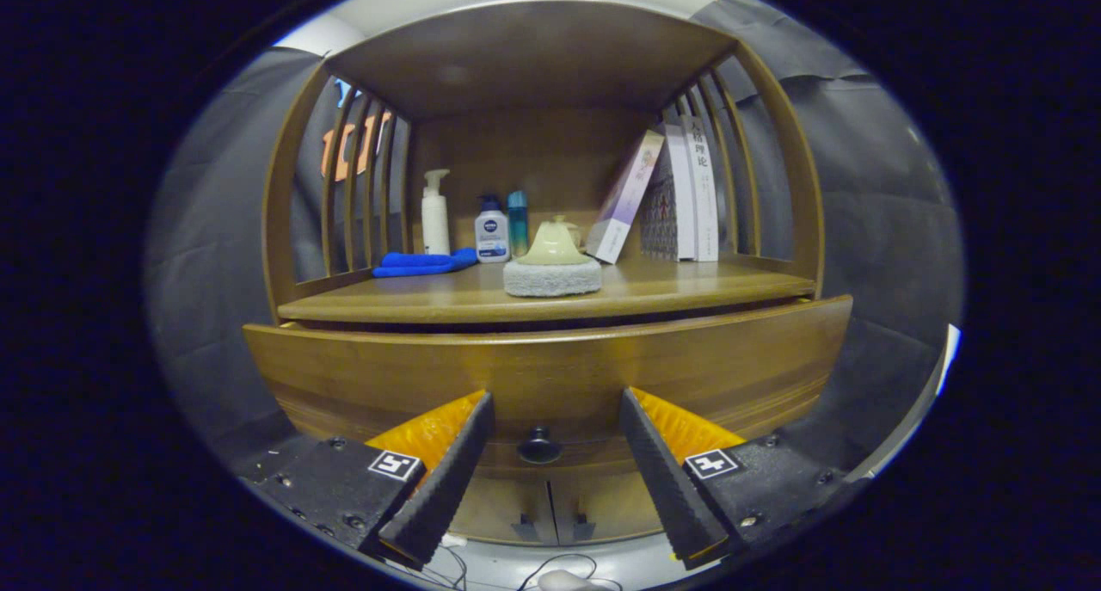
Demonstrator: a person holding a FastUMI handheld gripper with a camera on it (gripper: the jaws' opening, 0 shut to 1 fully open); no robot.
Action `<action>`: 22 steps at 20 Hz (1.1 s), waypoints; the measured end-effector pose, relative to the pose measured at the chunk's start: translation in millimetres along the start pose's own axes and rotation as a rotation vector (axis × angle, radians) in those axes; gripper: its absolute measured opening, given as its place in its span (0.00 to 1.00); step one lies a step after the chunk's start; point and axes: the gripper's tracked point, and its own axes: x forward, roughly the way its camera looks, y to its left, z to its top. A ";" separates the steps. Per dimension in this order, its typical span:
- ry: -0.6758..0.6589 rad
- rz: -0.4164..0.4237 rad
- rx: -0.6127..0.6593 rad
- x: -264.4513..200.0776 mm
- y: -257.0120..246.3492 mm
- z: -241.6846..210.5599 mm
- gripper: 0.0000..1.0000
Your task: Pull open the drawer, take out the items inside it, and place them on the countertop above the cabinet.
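Between spread fingers (550, 470), drawer (550, 372) knob (539, 445); contents hidden.

The wide brown wooden drawer (550, 372) sits just under the brown wooden counter (482, 298) of the cabinet. Its front stands slightly proud of the counter's edge, with a dark gap along the top, so it seems pulled out a little. A small round dark knob (539, 444) sits low at the middle of the drawer front, between the tool's (556, 410) spread fingers.
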 end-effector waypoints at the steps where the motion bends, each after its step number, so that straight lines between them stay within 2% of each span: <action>1: -0.004 0.000 -0.003 7.9 0.8 1.3 0.97; 4: -0.016 -0.008 -0.015 23.0 1.1 2.4 0.97; 9: -0.004 -0.026 -0.035 20.4 -2.1 -0.9 0.98; 12: -0.022 -0.035 -0.031 7.5 -5.3 15.7 0.97; 19: -0.127 0.001 -0.037 -73.0 -3.1 102.7 0.97; 22: -0.128 0.015 -0.030 -114.5 -5.7 127.0 0.98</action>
